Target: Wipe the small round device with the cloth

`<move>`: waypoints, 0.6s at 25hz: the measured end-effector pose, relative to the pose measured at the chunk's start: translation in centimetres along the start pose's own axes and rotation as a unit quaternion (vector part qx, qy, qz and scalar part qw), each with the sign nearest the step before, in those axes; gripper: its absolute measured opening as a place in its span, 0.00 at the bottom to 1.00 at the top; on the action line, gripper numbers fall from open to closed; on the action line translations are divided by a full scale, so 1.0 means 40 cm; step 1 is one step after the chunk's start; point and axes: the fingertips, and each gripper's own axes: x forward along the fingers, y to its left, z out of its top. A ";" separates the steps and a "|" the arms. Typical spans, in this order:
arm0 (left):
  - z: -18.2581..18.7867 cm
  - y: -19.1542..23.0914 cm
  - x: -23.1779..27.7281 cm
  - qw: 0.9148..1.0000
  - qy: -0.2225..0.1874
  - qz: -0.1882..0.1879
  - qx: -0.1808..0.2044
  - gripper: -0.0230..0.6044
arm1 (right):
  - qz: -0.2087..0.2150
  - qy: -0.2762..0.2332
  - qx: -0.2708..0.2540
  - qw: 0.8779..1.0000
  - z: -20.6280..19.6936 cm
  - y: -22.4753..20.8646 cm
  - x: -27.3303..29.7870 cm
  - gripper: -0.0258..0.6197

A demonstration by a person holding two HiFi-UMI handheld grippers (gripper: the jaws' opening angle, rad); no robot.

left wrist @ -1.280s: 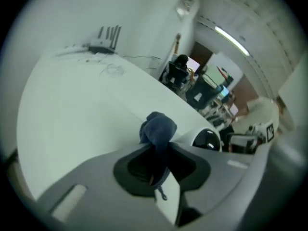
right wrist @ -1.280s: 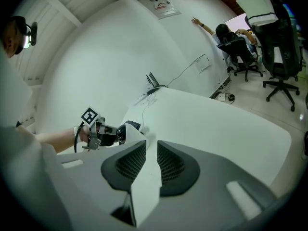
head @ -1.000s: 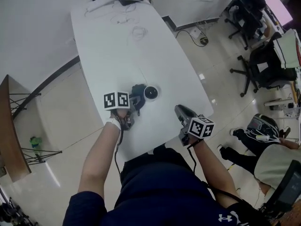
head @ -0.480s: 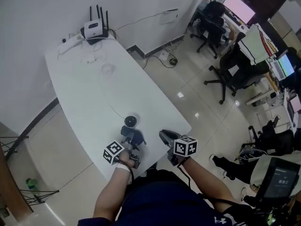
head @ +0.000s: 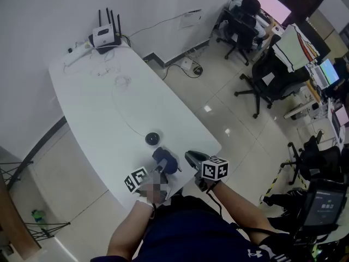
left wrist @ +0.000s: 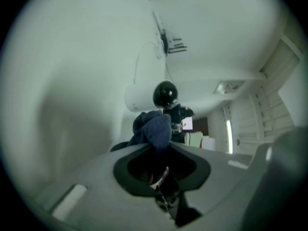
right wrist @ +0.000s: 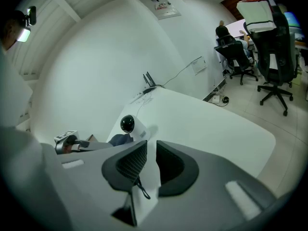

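- Gripping the bunched blue cloth (left wrist: 154, 129), your left gripper (left wrist: 160, 147) has its jaws clenched on the fabric, near the small round device (head: 153, 138).
- That device sits on the white table (head: 109, 108), towards your end.
- Your right gripper (right wrist: 151, 150) is empty, its jaws nearly together with a slim gap between them.

No full words legible. One brand mark: white logo (head: 256, 252) on the person's dark shirt, prob. Under Armour. Wall notice (right wrist: 161, 6) has print w/ a red spot, too small to read. Marker cubes (head: 215, 169): b/w square codes only, no chars.
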 end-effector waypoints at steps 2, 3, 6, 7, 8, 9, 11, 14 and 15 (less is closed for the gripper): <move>-0.053 -0.051 -0.001 0.994 0.055 -0.009 0.094 0.14 | 0.007 0.003 -0.002 1.000 -0.005 0.014 0.007 0.14; -0.071 -0.071 -0.005 0.984 0.079 -0.003 0.159 0.14 | 0.011 0.003 -0.004 1.000 -0.003 0.019 0.011 0.14; -0.067 -0.091 -0.026 0.921 0.129 0.053 0.365 0.14 | 0.020 -0.004 -0.010 1.000 0.030 0.030 0.027 0.14; -0.056 -0.082 -0.038 0.895 0.144 0.074 0.416 0.14 | 0.022 -0.006 -0.010 1.000 0.038 0.036 0.034 0.14; -0.046 -0.065 -0.053 0.872 0.161 0.095 0.453 0.14 | 0.023 -0.007 -0.008 1.000 0.040 0.042 0.042 0.14; -0.038 -0.046 -0.068 0.852 0.180 0.113 0.479 0.14 | 0.024 -0.008 -0.005 1.000 0.037 0.048 0.050 0.14; -0.022 -0.020 -0.082 0.818 0.210 0.136 0.518 0.14 | 0.026 -0.010 0.002 1.000 0.024 0.058 0.060 0.14; 0.030 -0.017 -0.026 0.734 0.208 0.176 0.623 0.14 | 0.026 -0.014 0.011 0.999 0.010 0.061 0.056 0.14; 0.048 -0.016 0.004 0.687 0.206 0.196 0.668 0.13 | 0.026 -0.015 0.013 0.999 0.007 0.058 0.050 0.14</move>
